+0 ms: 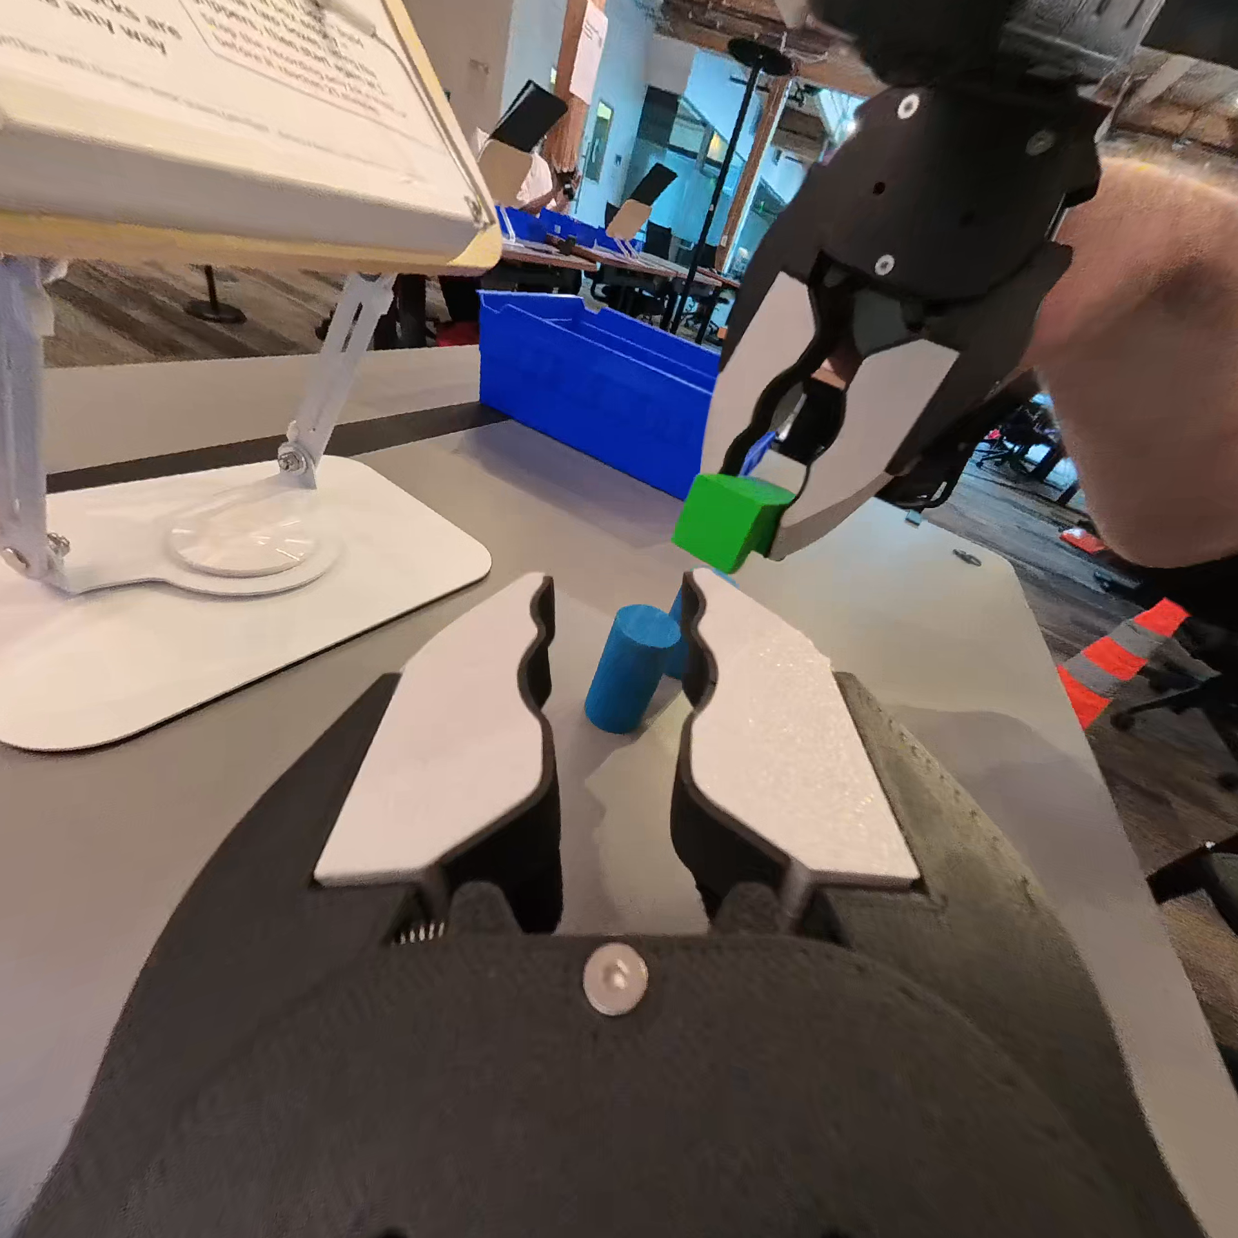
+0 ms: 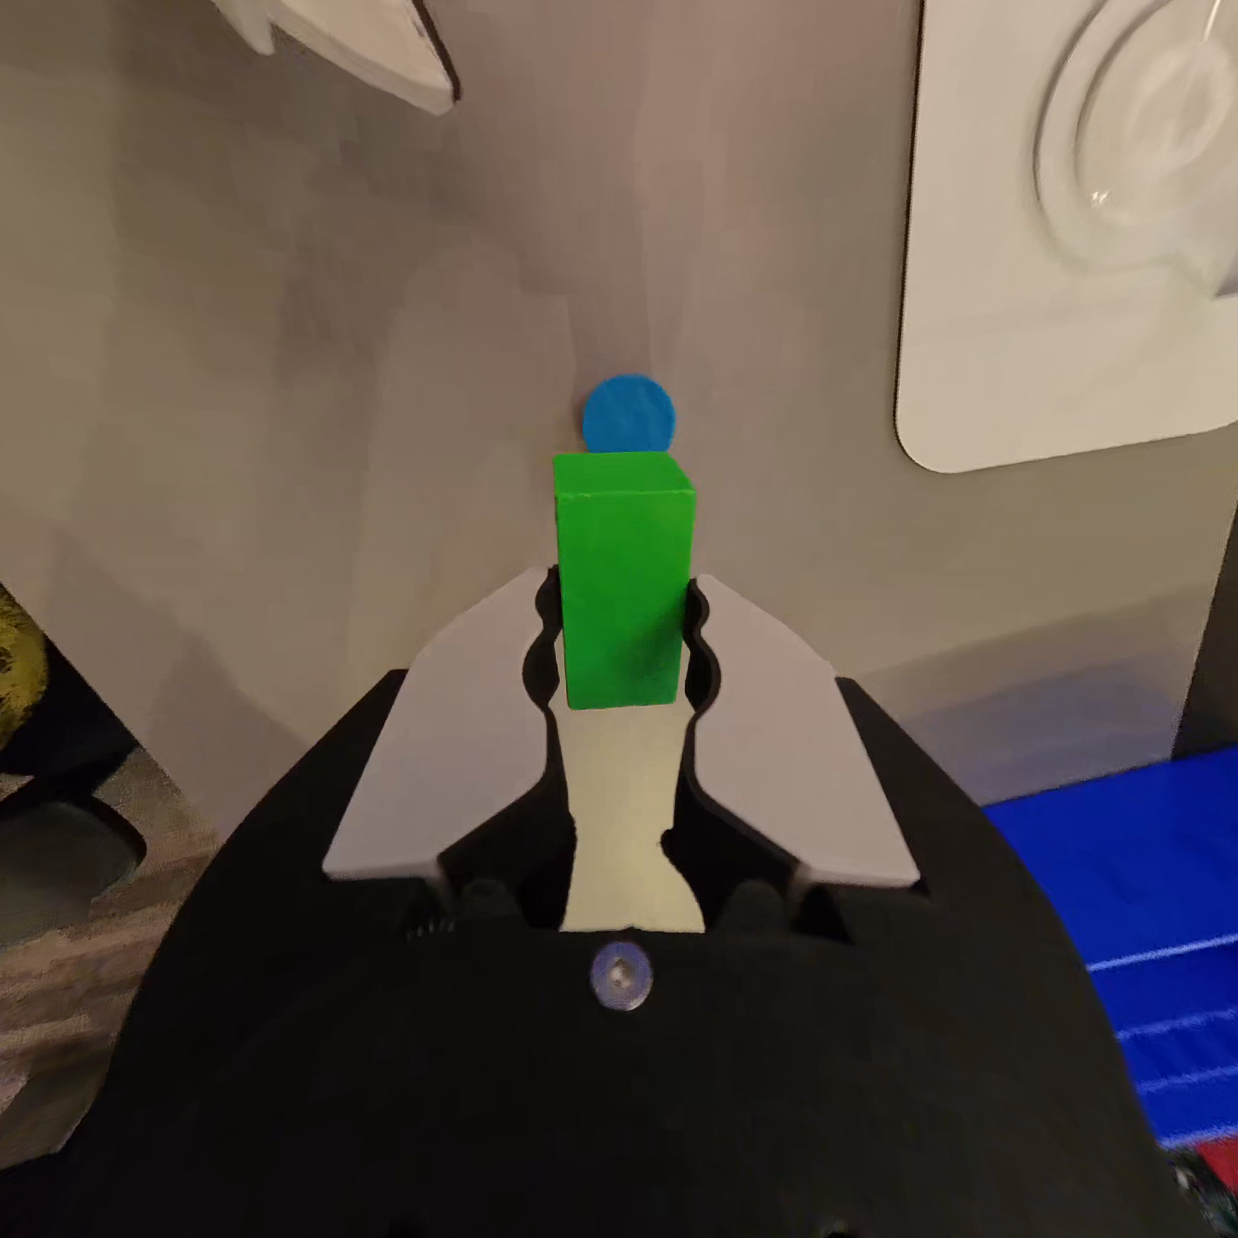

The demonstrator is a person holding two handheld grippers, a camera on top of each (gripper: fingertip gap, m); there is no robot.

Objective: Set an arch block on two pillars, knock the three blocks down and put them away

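Right gripper [image 2: 622, 636]: closed on the green block [image 2: 623, 589], pinched near one end by both fingertips, carried in the air above the surface [image 2: 268, 335].
Left gripper [image 1: 620, 643]: jaws part open, nothing held, low over the surface, fingertips flanking a blue cylinder [image 1: 630, 670] without touching it.
Green block: rectangular, long axis running forward out of the right gripper, free end pointing down and away toward the blue cylinder; arch cut-out not visible from either view.
Blue cylinders: one upright on the surface with a slight apparent tilt, long axis near vertical, round top facing up; second blue pillar [image 1: 676, 643] just behind it, mostly hidden by the left gripper's finger.
Bin: blue bin [image 1: 589, 382] at the far edge of the surface, well apart from the pillars.
Stand: white document stand [image 1: 234, 569] to the left, clear of the blocks.
Progress: early; pillars apparently standing, top block lifted but not yet set down.
Left to do: placing the block across both pillars, knocking all three down, putting them in the bin.
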